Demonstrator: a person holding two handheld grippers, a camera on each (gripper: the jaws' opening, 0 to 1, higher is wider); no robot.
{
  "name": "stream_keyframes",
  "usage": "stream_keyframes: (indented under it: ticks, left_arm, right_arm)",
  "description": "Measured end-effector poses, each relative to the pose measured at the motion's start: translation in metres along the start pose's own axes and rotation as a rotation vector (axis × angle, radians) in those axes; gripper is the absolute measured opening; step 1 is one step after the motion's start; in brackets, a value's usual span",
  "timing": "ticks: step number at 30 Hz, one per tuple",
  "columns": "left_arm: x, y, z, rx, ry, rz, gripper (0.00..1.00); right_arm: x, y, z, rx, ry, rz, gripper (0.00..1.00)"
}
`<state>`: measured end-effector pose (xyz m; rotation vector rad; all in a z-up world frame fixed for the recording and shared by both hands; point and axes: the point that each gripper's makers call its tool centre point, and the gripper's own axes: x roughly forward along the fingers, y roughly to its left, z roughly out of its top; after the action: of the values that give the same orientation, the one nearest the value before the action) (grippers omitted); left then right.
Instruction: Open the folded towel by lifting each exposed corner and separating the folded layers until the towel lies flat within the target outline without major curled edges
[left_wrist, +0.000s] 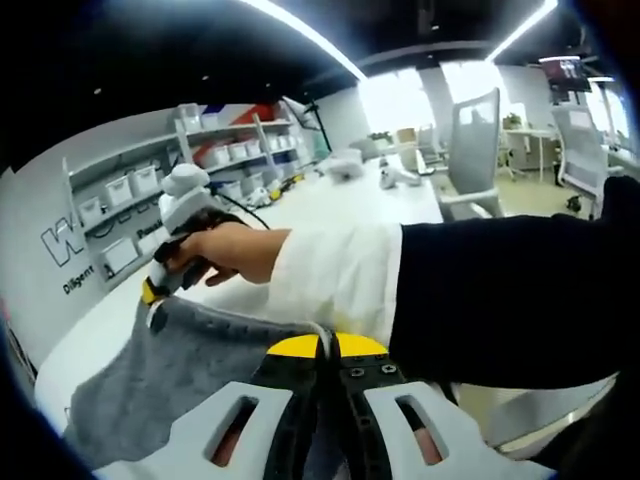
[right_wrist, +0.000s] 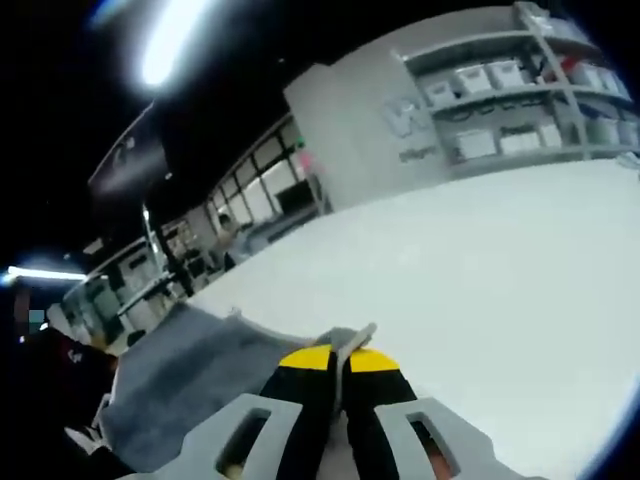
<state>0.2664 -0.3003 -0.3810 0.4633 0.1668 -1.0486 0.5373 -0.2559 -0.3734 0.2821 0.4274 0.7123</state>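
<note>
Towel (left_wrist: 190, 370): grey, on white table (right_wrist: 480, 290) | left gripper (left_wrist: 328, 350): jaws pinching its edge | right gripper (right_wrist: 340, 362): jaws pinching its corner

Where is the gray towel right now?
The gray towel hangs over the white table, pinched at two spots. In the left gripper view it stretches from the left gripper to the right gripper; in the right gripper view it trails lower left.
</note>
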Motion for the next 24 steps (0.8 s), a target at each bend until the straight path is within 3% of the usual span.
stream_keyframes:
  ticks: [4,24]
  left_arm:
    - [-0.001,-0.007,0.001,0.0,-0.005,-0.016,0.03]
    - [0.007,-0.031,0.011,0.001,-0.028,-0.048,0.03]
  right_arm:
    - [-0.007,0.0,-0.003,0.056,0.012,0.017,0.0]
    - [-0.037,-0.012,-0.016,0.024,0.019,-0.002,0.0]
